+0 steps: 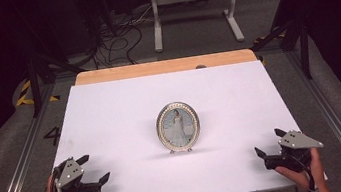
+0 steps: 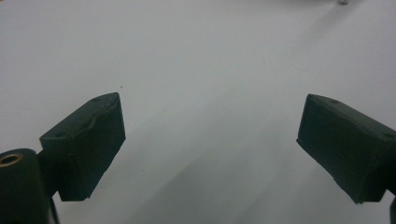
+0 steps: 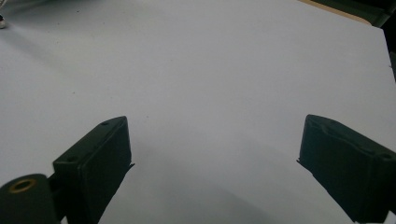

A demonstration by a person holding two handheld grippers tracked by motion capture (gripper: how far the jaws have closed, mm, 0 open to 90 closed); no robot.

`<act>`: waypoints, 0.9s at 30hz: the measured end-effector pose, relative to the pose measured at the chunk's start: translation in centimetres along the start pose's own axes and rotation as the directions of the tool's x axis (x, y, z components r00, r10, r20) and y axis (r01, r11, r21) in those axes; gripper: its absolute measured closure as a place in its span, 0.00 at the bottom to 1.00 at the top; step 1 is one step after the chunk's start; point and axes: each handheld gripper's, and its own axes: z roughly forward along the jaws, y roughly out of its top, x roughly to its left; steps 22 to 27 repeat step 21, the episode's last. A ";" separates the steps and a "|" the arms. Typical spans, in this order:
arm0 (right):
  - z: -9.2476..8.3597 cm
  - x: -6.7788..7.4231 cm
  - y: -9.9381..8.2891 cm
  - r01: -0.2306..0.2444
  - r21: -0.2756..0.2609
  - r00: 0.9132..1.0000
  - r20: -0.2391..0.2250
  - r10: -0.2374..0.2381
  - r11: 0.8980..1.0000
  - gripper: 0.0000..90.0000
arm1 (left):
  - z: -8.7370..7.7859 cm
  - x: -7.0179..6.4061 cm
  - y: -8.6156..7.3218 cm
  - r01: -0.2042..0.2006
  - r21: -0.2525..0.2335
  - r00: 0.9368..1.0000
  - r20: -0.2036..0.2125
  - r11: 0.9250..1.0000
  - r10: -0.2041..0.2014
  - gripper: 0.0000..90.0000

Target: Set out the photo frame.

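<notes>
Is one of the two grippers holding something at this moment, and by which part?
Nothing is held. The left gripper and the right gripper are both open, apart from the oval picture frame standing on the table.

Silver beaded oval frame; white table; black left claw, right claw

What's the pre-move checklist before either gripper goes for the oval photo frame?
1. Oval photo frame upright on the white table: ok.
2. Left gripper jaws open, nothing between them: ok.
3. Right gripper jaws open, nothing between them: ok.
4. Both grippers apart from the frame, at the near corners: ok.
5. Paths toward the frame free of other things: ok.
6. Rear stand and how steadily the frame sits: cannot tell.
</notes>
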 end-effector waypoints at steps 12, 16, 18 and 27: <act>-0.1 -0.2 -0.1 -0.009 -0.003 1.000 0.009 0.009 1.000 0.10 | 0.1 0.1 0.1 0.002 -0.002 1.000 -0.004 1.000 -0.002 0.09; -0.1 -0.2 -0.1 -0.007 -0.001 1.000 0.008 0.007 1.000 0.10 | 0.2 0.1 0.2 -0.001 0.000 1.000 -0.005 1.000 0.001 0.09; 0.0 -0.2 -0.1 -0.008 0.001 1.000 0.007 0.008 1.000 0.10 | 0.2 0.1 0.2 0.000 -0.001 1.000 -0.005 1.000 0.000 0.09; -0.1 -0.2 -0.1 -0.003 0.002 1.000 0.005 0.003 1.000 0.10 | 0.3 0.1 0.2 0.002 0.002 1.000 -0.004 1.000 -0.002 0.09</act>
